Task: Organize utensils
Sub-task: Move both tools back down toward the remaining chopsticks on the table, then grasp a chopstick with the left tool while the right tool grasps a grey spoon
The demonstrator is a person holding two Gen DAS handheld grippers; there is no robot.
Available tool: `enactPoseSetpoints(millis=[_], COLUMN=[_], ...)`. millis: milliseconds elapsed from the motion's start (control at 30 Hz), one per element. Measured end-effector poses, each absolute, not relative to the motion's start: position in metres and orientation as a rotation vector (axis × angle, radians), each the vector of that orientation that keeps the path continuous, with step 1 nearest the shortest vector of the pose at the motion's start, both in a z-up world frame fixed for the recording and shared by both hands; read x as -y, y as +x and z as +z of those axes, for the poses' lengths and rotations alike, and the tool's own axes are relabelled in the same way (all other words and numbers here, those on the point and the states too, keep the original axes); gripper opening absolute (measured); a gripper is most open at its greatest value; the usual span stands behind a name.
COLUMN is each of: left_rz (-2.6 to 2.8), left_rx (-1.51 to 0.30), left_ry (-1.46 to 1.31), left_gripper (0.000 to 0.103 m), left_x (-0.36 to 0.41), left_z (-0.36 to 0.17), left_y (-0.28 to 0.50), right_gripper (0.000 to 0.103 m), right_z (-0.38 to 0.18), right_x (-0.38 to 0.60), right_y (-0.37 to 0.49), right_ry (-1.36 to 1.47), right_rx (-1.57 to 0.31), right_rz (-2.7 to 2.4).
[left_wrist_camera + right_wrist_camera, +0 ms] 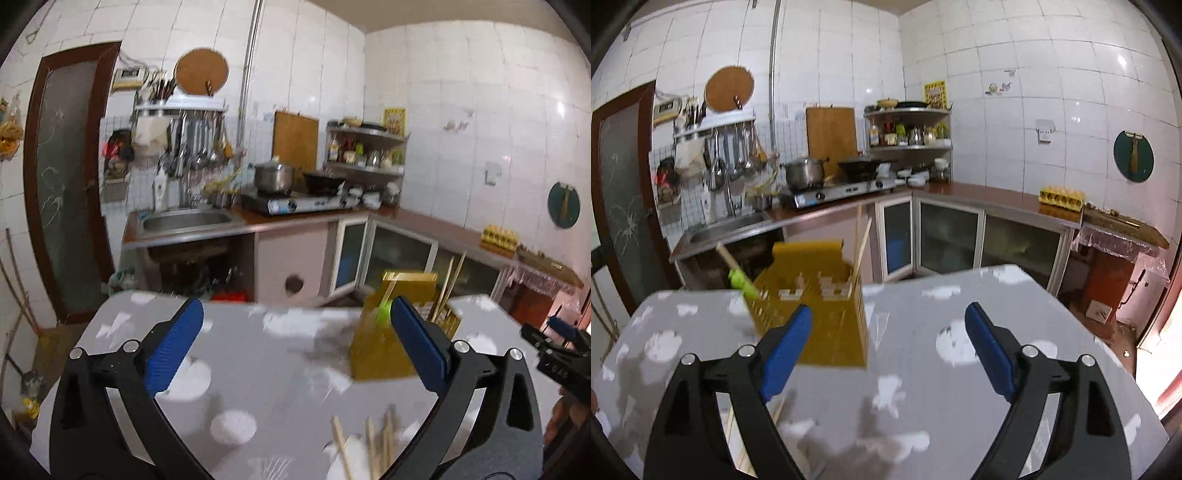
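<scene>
- The left gripper [295,347], black-framed with blue ribbed pads, stands spread wide with nothing between its jaws, only bare bench surface
- The right gripper [888,350], of the same make, is also spread wide and holds nothing
- Both hover low over the grey bench with white blotches [923,369]
- The yellow slotted plastic utensil holder [831,325] stands upright on the bench, just beyond the right gripper's left pad; in the left wrist view the same holder [376,354] sits just behind the left gripper's right pad
- A wooden-handled utensil with a green grip [740,278] leans out of the holder's left side, and a pair of light wooden chopsticks [857,251] rises from its right compartment
- More loose wooden chopsticks [373,443] lie flat on the bench near the left gripper, between its arms
- The picture is motion-blurred around the holder, so its compartments are hard to read
- Beyond the bench a kitchen counter carries a steel sink [184,221], a gas stove [295,203] and a steel pot [273,175]
</scene>
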State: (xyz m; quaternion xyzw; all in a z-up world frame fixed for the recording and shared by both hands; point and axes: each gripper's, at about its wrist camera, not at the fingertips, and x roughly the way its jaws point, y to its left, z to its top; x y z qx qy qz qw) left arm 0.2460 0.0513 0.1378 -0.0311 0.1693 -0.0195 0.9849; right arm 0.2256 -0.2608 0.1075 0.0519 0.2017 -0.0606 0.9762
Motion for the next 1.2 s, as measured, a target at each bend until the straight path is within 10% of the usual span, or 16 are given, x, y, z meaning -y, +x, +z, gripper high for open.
enactPoseSetpoints(millis=[600,733,1200], left_rz=[-0.029,-0.019,-0.01], left_rx=[-0.706,-0.741,-0.804], left_ry=[-0.015,-0.04,-0.042], left_gripper=[0.098,0.098,0.098], left_x=[-0.056,-0.058,-0.044], left_z=[-0.007,-0.02,-0.028], left_y=[0.268,0.272,0.284], right_gripper=[0.082,0.05,0.014], right_z=[-0.016,-0.028,-0.046], right_x=[0.212,0.196,0.175], right_y=[0.2,0.207,0.232], right_ry=[0.186,0.173,0.192], right_rx=[-0.704,-0.778,-0.912], right_rz=[-0.192,-0.169,-0.155])
